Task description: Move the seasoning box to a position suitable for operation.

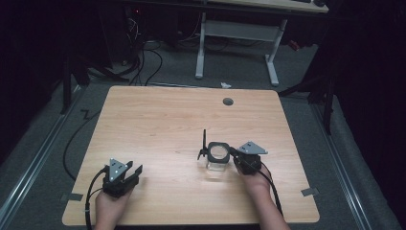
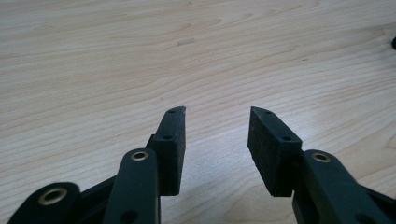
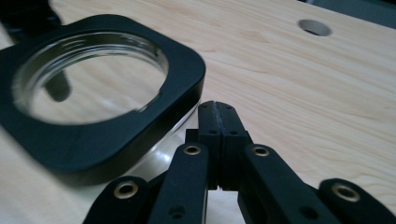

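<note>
Here a clear jar (image 1: pixel 218 160) with a black square collar stands open-mouthed right of the counter's (image 1: pixel 158 124) middle, toward the near edge. The right gripper (image 1: pixel 235 154) sits just beside its right side, jaws clenched together on nothing. The left gripper (image 1: pixel 136 171) rests near the near-left corner, jaws released and spread over bare wood.

High view: overhead, facing forward-down on table (image 1: pixel 158 120). Gripper views: low, close, sharing same tabletop.
</note>
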